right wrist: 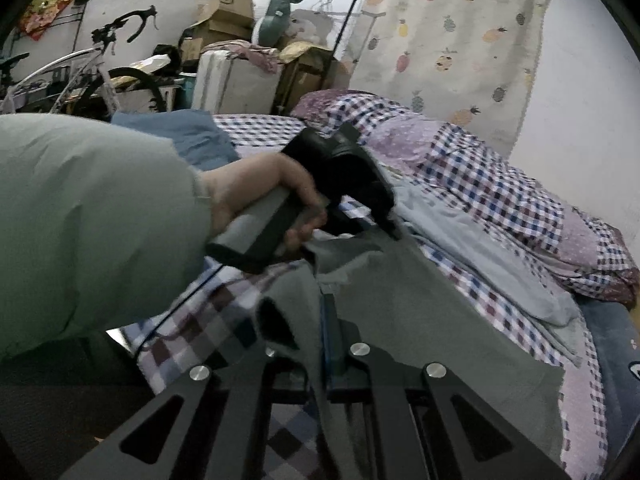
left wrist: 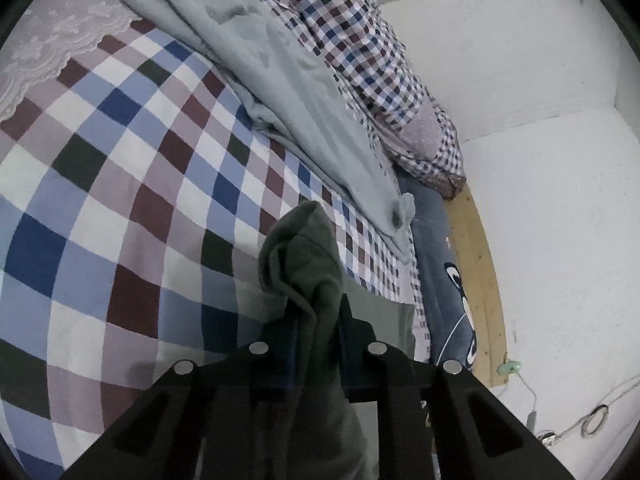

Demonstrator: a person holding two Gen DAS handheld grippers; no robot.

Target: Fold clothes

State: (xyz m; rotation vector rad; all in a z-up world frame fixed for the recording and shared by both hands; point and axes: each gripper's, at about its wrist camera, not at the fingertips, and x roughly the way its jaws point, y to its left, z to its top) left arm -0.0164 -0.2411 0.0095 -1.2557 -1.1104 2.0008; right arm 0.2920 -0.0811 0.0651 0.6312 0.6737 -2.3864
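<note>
L wrist view: left gripper (left wrist: 318,316) jaws clenched on grey-green garment (left wrist: 300,252), lifted over checked bedsheet (left wrist: 120,184); light-blue garment (left wrist: 288,80) unfolded behind. R wrist view: right gripper (right wrist: 316,340) jaws pinched same garment's edge; folding barely begun.

Checkered bed (left wrist: 120,160) under pale-blue garment (left wrist: 304,92), quilt (left wrist: 360,40).

We see the bed (right wrist: 256,128) under everything: the garment (right wrist: 400,300) hangs above its near edge, a quilt (right wrist: 500,196) heaped along its far side, a bicycle (right wrist: 92,68) and boxes (right wrist: 224,12) behind it.
</note>
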